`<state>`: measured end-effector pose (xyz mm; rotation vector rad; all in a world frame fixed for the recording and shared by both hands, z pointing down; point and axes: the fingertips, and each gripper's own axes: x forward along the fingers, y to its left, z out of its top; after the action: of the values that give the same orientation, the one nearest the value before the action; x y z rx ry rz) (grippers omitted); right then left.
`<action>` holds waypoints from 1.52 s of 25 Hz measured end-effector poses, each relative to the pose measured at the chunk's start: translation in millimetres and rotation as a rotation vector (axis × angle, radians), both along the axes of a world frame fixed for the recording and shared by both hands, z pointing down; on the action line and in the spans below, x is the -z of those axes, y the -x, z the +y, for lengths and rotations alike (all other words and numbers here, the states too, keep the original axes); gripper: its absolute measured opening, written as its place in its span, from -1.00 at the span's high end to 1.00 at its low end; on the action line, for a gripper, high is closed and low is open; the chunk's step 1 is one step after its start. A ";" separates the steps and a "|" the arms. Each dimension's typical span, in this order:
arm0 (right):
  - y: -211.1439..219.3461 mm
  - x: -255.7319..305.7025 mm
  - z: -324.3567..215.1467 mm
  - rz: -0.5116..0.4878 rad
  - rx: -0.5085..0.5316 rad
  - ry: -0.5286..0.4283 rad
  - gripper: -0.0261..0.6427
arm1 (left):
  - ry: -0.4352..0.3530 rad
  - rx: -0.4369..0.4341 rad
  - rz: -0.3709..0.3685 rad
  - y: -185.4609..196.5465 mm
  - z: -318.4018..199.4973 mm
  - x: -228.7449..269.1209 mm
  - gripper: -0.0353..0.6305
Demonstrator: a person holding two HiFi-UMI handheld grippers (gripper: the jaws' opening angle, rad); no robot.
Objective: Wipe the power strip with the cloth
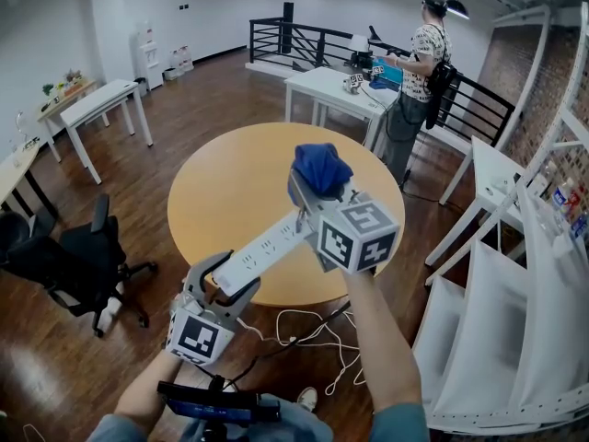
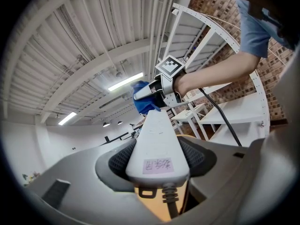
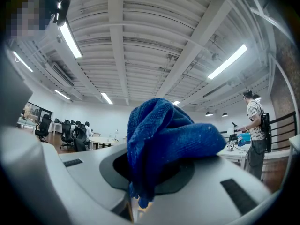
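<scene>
Wooden floorboards and a round desk [image 1: 216, 187] lie beneath the white power strip [image 1: 267, 247], which is held up in the air rather than resting on anything. The left tongs [image 1: 224, 282] are clamped on the strip's cord end, their pads pressing both of its sides, and its white cable [image 1: 313, 334] trails down from that end to the floor. The right tongs [image 1: 317, 194] are closed on a bunched blue cloth [image 1: 320, 167], which sits at the strip's far end, on it or just over it. I cannot tell whether the two are touching.

I judge the wiping to be under way, with the cloth working at the far end. No dirt or wet trail shows on the strip, so how much of it has been cleaned cannot be read. The socket face between the cloth and the left tongs looks likely to need a pass, and the part under the left tongs cannot be reached without a change of grip.

Both forearms reach forward from the person's body. The left is low and close in, aiming its tongs along the strip. The right is stretched further out and higher, beside the strip, with its marker cube facing the camera.
</scene>
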<state>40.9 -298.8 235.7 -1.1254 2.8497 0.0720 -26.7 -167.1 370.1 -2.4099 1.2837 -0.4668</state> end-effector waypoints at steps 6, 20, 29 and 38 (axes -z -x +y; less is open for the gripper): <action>-7.2 -3.6 4.4 -0.018 -0.008 -0.001 0.72 | 0.010 0.011 0.038 4.6 -3.1 -1.5 0.04; -27.7 -19.8 17.5 -0.068 -0.028 0.022 0.72 | 0.020 0.040 0.096 16.9 -13.1 4.5 0.04; -33.7 -24.3 30.5 -0.115 -0.029 0.029 0.72 | 0.034 0.047 0.142 20.5 -16.3 8.2 0.04; -36.3 -31.7 36.8 -0.119 -0.034 0.035 0.72 | 0.043 0.061 0.157 22.7 -18.8 8.6 0.04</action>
<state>77.2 -262.0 267.4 -1.1434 2.7382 -0.0424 -49.3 -185.9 361.5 -2.4915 1.4295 -0.3299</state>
